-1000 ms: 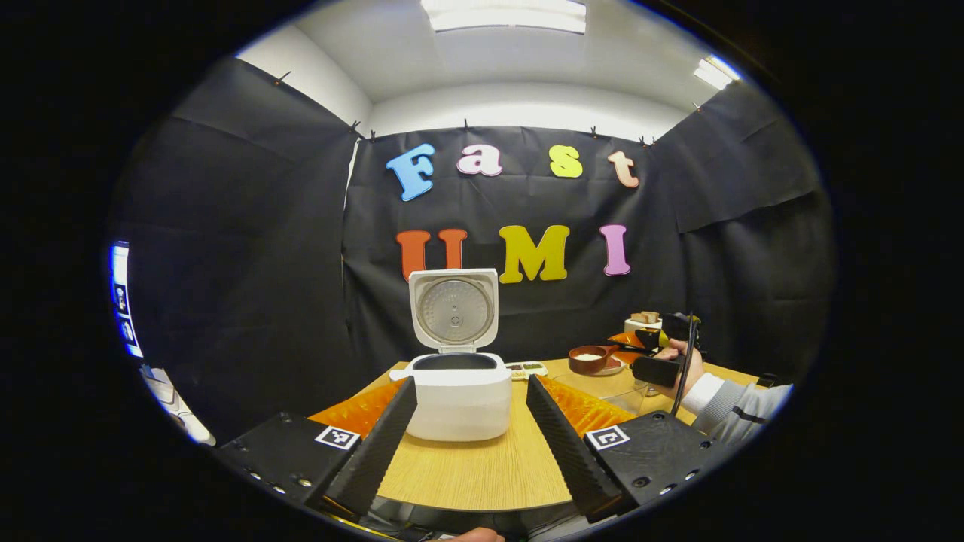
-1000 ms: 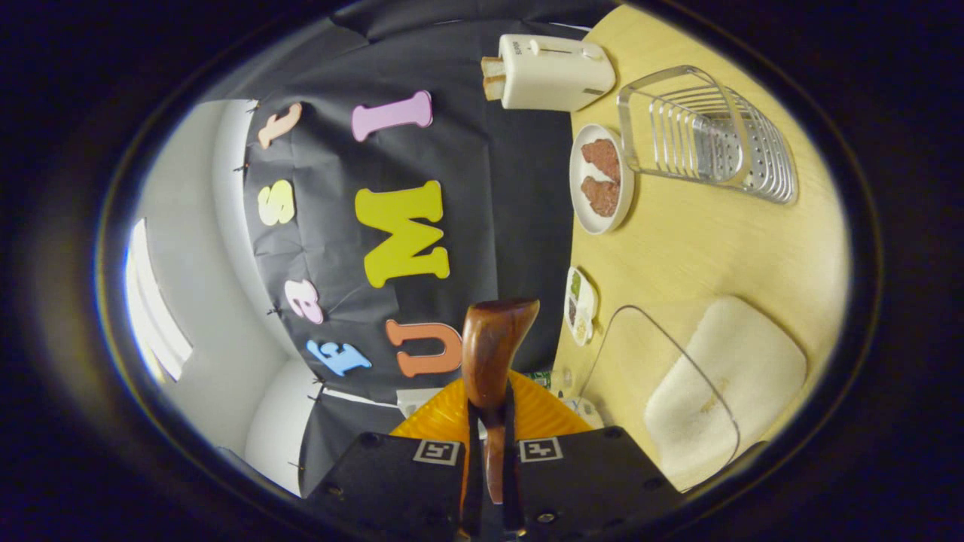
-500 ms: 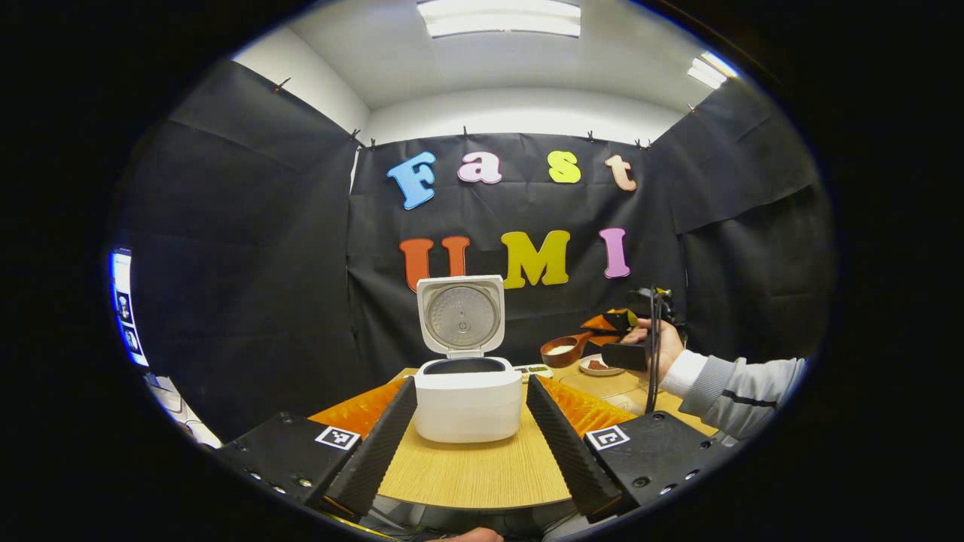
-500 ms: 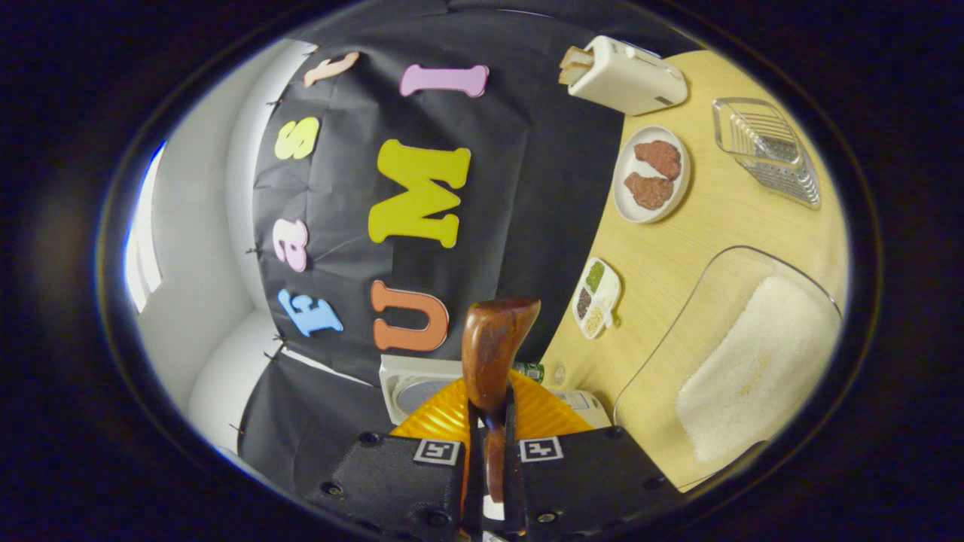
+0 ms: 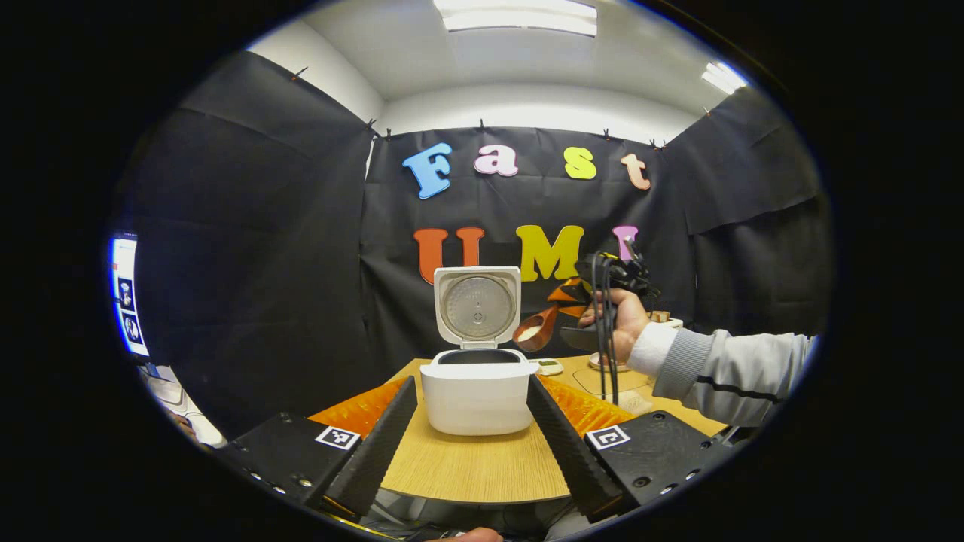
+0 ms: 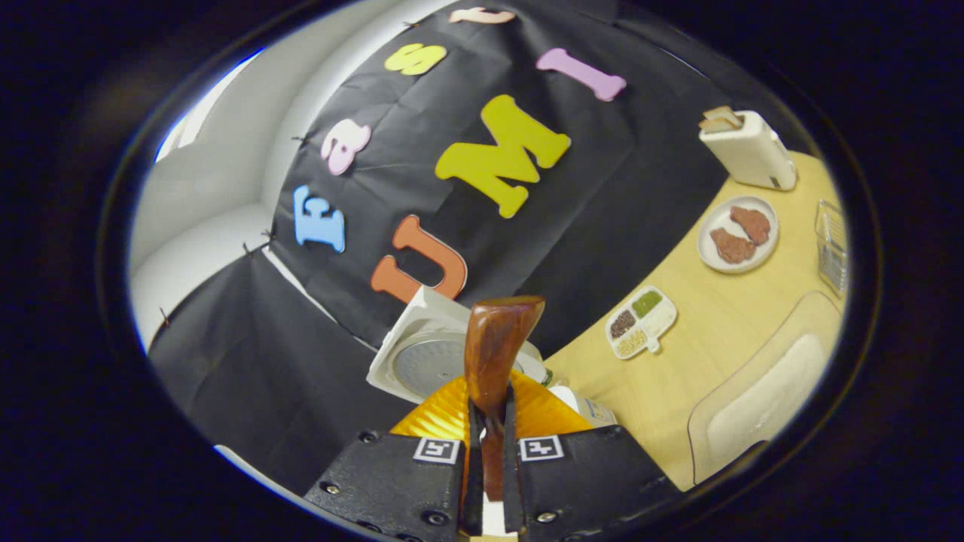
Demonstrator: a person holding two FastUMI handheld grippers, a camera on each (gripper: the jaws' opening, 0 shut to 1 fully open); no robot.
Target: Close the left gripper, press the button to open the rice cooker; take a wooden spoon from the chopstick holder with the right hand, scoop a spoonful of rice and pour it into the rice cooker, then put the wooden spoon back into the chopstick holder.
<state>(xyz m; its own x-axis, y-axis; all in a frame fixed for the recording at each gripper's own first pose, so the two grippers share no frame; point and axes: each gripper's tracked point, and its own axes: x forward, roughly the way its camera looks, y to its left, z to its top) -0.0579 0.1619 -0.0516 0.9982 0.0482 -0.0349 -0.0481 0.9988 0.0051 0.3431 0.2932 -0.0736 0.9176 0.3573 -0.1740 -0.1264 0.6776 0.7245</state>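
In the left gripper view, the left claw [image 5: 471,433] was wide apart and held nothing. Between its fingers stood the cooker [image 5: 477,388] on the counter [image 5: 474,470], its lid [image 5: 477,305] raised upright. To the right of the lid, the right claw [image 5: 576,295], held in a hand [image 5: 621,325], carried the spoon [image 5: 536,331] with white rice in its bowl, above the counter and just beside the lid.

In the right gripper view, the right claw [image 6: 488,421] was narrow and gripped the spoon [image 6: 493,357] by its handle. Behind it was the cooker lid [image 6: 422,360]. On the counter [image 6: 723,320] lay a divided dish [image 6: 640,321], a plate [image 6: 736,234] and, near the far edge, a toaster [image 6: 747,148].
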